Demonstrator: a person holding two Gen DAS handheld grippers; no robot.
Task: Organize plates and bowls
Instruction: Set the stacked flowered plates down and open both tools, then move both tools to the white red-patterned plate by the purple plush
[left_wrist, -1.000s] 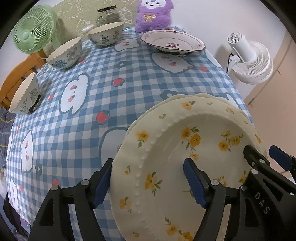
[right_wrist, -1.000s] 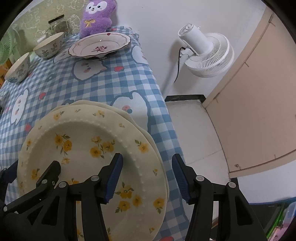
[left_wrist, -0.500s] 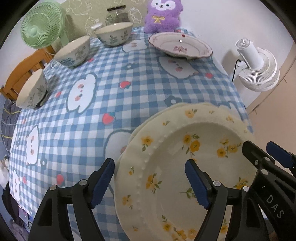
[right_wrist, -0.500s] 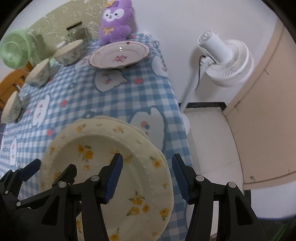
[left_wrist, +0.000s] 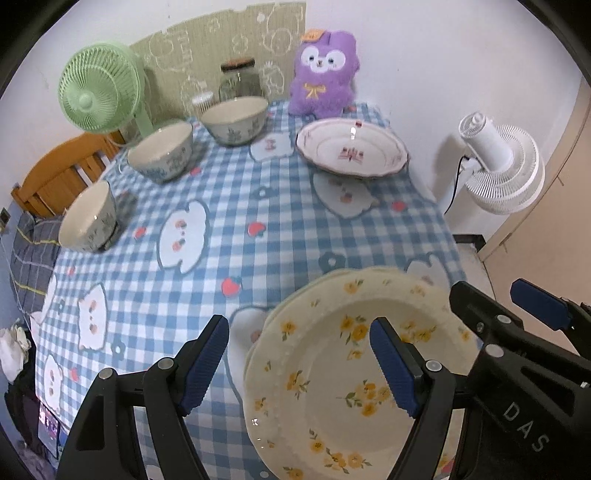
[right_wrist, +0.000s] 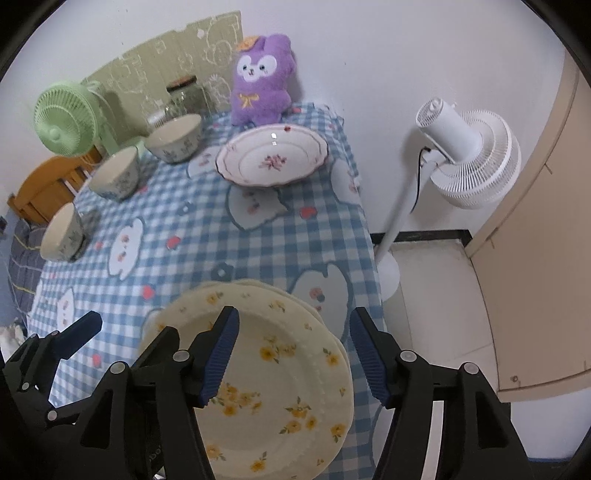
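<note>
Plates (left_wrist: 332, 376), cream with yellow flowers, sit stacked face up at your near right corner of the table (left_wrist: 229, 206) in the left wrist view; being round, they point no particular way. Your left gripper (left_wrist: 299, 365) stands wide open and empty above them, one pad over the cloth, the other over the top plate's well. Three bowls (left_wrist: 160, 151) line the far left edge, mouths up, and a pink plate (left_wrist: 352, 151) lies far right before a purple toy (left_wrist: 323, 74); the checked middle between them is bare. From the right wrist view, the stack (right_wrist: 273, 387) reaches almost to the table's right edge, with floor and a white fan (right_wrist: 469, 155) beyond. Your right gripper (right_wrist: 291, 354) is opening and holds nothing, its left pad above the plate and its right pad past the rim, beside the table edge.
</note>
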